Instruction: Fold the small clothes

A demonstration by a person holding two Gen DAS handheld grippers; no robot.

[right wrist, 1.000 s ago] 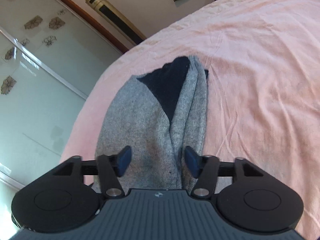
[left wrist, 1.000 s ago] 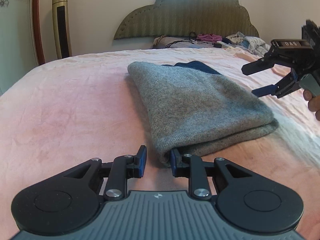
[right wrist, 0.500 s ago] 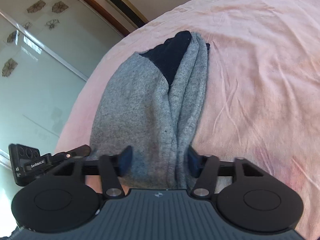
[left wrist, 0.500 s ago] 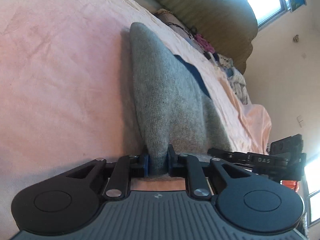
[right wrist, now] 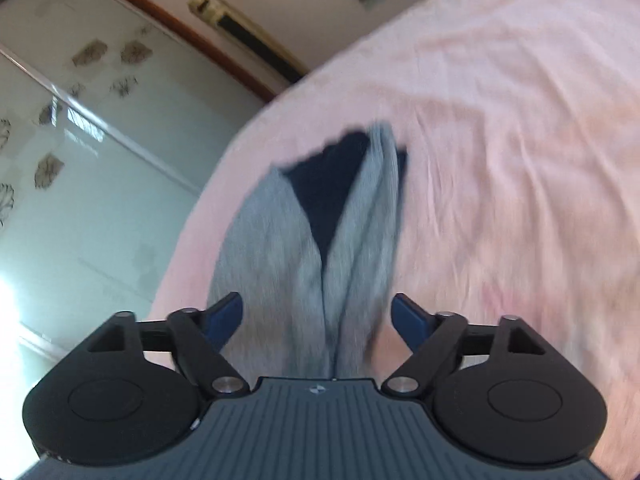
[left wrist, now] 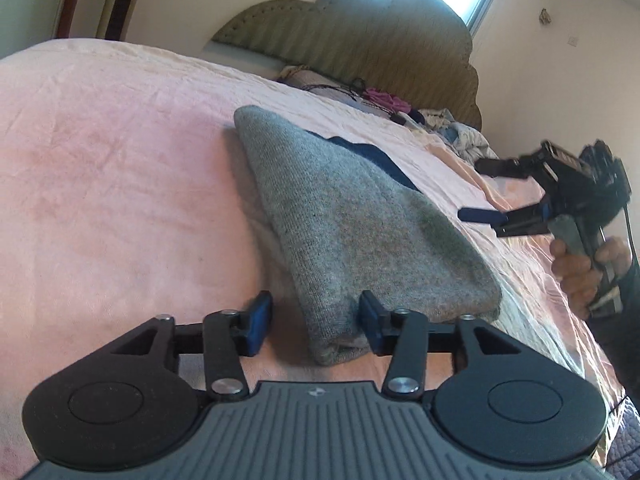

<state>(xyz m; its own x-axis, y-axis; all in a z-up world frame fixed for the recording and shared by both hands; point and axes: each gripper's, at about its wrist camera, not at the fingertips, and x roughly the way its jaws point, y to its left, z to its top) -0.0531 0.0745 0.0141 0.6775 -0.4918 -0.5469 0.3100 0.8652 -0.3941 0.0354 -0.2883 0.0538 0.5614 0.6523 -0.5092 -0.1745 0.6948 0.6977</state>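
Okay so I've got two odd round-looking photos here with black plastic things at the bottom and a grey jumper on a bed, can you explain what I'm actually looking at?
No robot here: a person holds a hand-operated claw in each hand, and a wide-angle camera on each looks forward along its two blue-tipped fingers.

The left camera shows the left claw low at the near end of a folded grey knit garment lying on a pink bedspread. The right claw and the person's hand gripping its handle appear at the right edge.

The right camera shows the right claw above the same garment, slightly blurred, with dark blue fabric showing at its far end.

Both claws are open; nothing is held. More clothes lie by the headboard.
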